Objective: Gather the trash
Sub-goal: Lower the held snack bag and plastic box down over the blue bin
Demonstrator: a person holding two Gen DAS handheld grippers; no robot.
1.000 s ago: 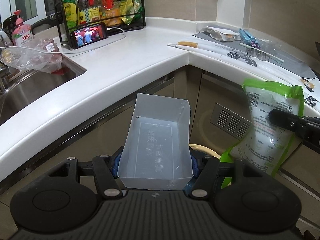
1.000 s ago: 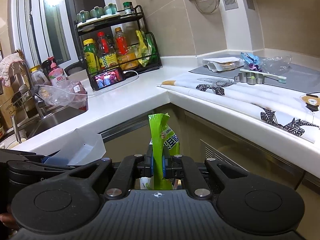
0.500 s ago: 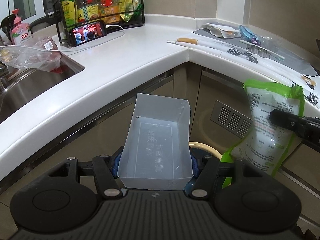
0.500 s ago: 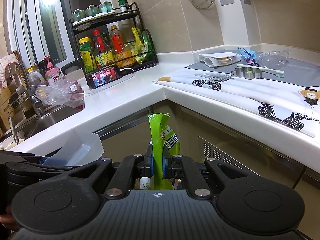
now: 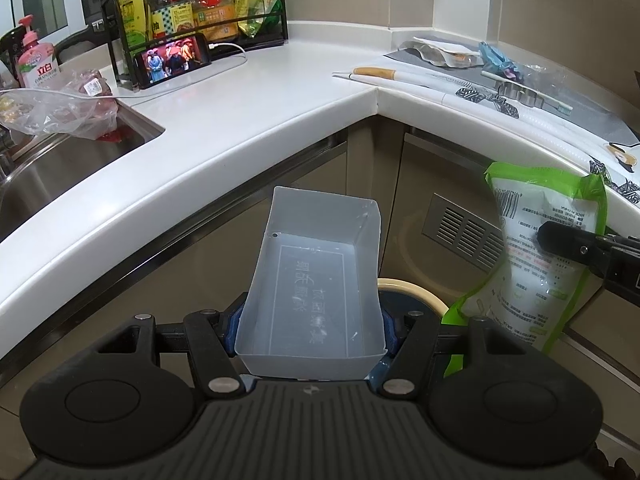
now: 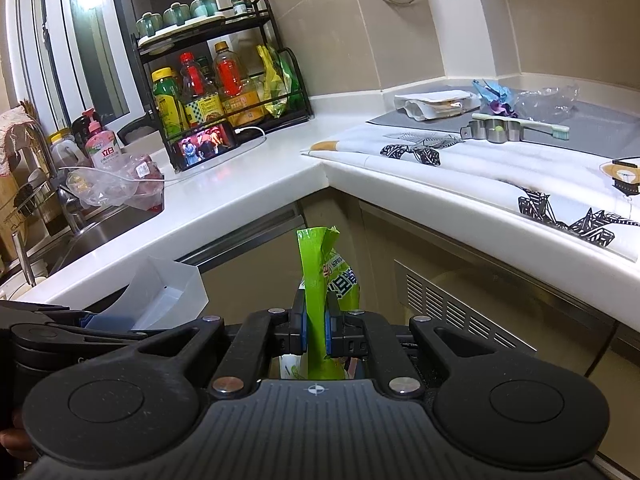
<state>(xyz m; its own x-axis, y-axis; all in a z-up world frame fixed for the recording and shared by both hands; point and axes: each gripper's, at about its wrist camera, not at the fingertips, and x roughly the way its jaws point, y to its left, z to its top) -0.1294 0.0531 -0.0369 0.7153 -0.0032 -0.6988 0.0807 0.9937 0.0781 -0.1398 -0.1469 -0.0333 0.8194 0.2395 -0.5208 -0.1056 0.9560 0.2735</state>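
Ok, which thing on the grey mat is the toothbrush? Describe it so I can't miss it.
Find the grey mat on the right-hand counter. On it, a long white toothbrush lies across a flower-shaped metal cutter, its mint-green bristle head pointing right.

In my left gripper sits a translucent, frosted plastic tray, smooth and matt. My right gripper pinches a glossy green plastic pouch, creased at its top. The white countertop shines smooth, and the sink at left is brushed metal.
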